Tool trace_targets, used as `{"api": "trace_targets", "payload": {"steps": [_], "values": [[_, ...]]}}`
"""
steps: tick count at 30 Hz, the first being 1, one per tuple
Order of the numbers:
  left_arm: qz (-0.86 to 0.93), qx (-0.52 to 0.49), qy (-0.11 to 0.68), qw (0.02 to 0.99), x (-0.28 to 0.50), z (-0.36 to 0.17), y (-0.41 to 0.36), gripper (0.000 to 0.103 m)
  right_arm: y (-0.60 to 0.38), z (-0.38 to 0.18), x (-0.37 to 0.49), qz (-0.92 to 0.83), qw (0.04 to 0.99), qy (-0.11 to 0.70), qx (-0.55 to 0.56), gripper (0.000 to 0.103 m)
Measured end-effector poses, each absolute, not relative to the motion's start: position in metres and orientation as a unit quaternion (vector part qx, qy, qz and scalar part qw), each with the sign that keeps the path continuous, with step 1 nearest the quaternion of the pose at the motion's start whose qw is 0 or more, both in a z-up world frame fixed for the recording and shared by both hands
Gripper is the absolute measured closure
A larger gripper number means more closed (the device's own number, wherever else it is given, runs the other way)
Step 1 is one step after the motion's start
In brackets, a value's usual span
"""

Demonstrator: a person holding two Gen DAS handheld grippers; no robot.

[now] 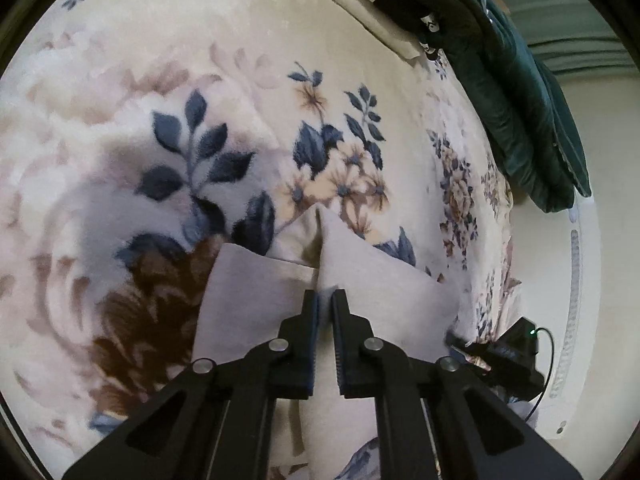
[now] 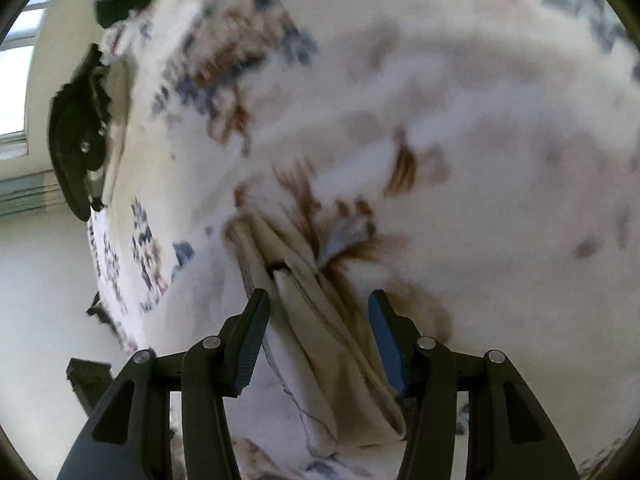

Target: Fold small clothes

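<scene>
A small pale garment [image 1: 380, 284] lies on the floral fleece blanket [image 1: 200, 80]. My left gripper [image 1: 324, 300] is shut on a raised fold of it, and the pinched ridge runs away from the fingertips. In the right wrist view the same garment [image 2: 320, 344] is bunched into long folds lying between the fingers of my right gripper [image 2: 318, 300]. Those jaws stand apart. The left finger [image 2: 252, 328] touches the cloth's edge, while blanket shows between the cloth and the blue pad [image 2: 386, 336] near its tip. The picture is blurred.
A dark green garment [image 1: 520, 120] hangs over the bed's far right edge. The blanket's right side drops toward a pale floor [image 1: 560, 208]. The right gripper's black body [image 1: 508, 356] shows at the bed edge. The left gripper's body [image 2: 80, 132] and a window [image 2: 16, 80] sit at the left.
</scene>
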State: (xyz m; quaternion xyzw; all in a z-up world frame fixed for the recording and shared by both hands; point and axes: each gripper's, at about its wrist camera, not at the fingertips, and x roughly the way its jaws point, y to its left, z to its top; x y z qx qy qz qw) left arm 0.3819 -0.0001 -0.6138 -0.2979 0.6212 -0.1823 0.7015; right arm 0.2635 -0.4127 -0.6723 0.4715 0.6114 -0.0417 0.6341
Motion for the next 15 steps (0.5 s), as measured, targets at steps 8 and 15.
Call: {"api": "trace_targets", "payload": {"steps": [8,15], "values": [[-0.197,-0.328,0.635,0.671,0.385,-0.625,-0.021,0.054,-0.421,-0.662,0.251,-0.065,0.647,0.566,0.507,0.1],[-0.185,-0.307,0.629,0.69,0.386,-0.626,-0.022,0.085,-0.437,-0.645,0.24,-0.121,0.664,0.547,0.495,0.101]]}}
